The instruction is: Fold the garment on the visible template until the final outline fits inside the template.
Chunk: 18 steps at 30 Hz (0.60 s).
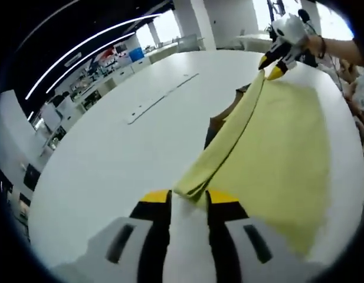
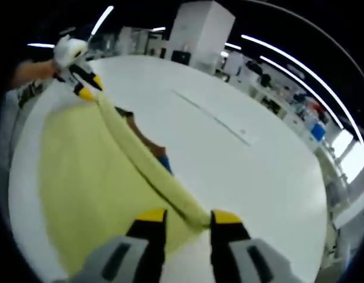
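Pinching opp. ends of the yellow garment (image 1: pixel 276 153) — left claw (image 1: pixel 189 199) narrow, jaws closed on one corner of the folded edge, right claw (image 2: pixel 187 219) likewise clamped on the other corner. Fabric edge lifted taut btwn them, the rest draped on the white counter (image 1: pixel 123 153). Dark template (image 1: pixel 220 121) partly showing under the cloth.

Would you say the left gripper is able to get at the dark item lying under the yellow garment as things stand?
Probably not yet: the left gripper is shut on a corner of the yellow garment, whose lifted folded edge runs between it and the dark item. It would have to let go first.
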Each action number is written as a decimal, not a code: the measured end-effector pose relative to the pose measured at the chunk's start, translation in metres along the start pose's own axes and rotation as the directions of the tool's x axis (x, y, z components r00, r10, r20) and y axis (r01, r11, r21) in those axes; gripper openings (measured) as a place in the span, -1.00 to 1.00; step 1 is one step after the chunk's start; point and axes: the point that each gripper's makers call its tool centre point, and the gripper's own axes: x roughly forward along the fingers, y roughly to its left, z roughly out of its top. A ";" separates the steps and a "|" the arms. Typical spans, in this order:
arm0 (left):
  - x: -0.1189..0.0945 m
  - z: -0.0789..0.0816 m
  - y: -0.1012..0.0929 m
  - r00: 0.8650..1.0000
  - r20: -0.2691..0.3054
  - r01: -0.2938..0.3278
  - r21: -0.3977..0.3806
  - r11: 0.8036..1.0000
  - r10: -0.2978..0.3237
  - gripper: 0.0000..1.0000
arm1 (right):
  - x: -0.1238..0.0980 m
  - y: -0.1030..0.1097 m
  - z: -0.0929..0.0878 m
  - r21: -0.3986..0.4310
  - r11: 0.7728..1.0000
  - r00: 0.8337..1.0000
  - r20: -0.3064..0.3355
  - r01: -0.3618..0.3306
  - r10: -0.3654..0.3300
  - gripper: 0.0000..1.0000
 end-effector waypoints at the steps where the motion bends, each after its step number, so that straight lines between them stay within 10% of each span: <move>1: 0.003 -0.001 0.003 1.000 0.000 -0.006 0.020 1.000 0.006 -0.61 | 0.002 -0.001 -0.002 -0.013 1.000 1.000 -0.009 0.003 -0.003 -0.55; 11: 0.012 0.011 0.010 0.999 0.033 -0.025 -0.005 1.000 0.025 -1.00 | 0.005 -0.012 0.001 -0.001 0.999 0.999 -0.002 0.045 -0.045 -1.00; 18: 0.007 0.016 0.020 0.992 0.116 -0.009 -0.358 0.934 0.054 -1.00 | 0.006 -0.026 0.010 0.237 0.969 0.994 0.059 0.074 -0.090 -1.00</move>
